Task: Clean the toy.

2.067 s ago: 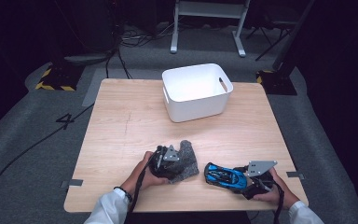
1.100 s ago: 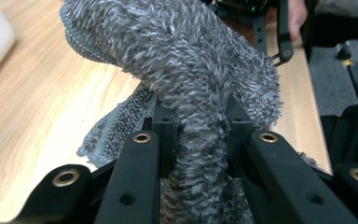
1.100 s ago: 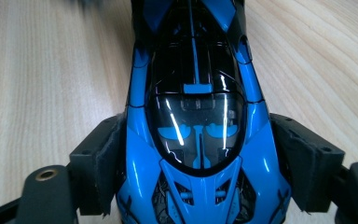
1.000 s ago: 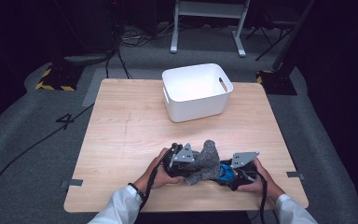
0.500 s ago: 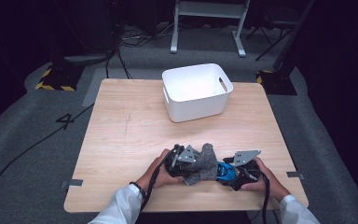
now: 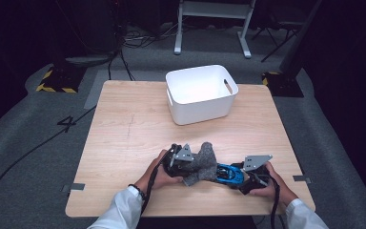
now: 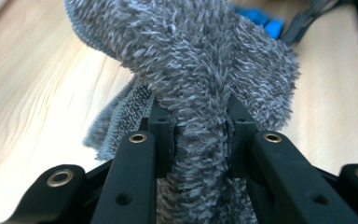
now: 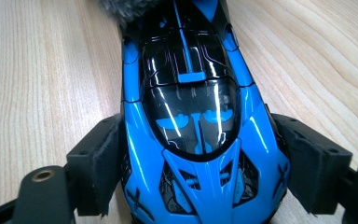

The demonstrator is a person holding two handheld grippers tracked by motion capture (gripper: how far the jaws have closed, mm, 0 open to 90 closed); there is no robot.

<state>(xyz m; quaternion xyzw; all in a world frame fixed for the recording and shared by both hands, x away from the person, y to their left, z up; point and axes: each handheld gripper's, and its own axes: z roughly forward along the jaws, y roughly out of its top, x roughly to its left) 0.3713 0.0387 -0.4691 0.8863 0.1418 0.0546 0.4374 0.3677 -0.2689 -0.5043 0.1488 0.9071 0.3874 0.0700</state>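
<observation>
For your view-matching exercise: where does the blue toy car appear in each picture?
High view: blue toy car at the near table edge, between grey cloth and right gripper.
Left gripper view: blue sliver at top, behind the cloth.
Right gripper view: centre, between the jaws.
Shared landmark: the cloth.

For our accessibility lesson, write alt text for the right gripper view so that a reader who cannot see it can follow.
A shiny blue toy car with black glass sits between the right gripper's two black padded jaws, which close on its sides. It rests on a light wooden table, and a bit of grey fluffy cloth touches its far end.
</observation>
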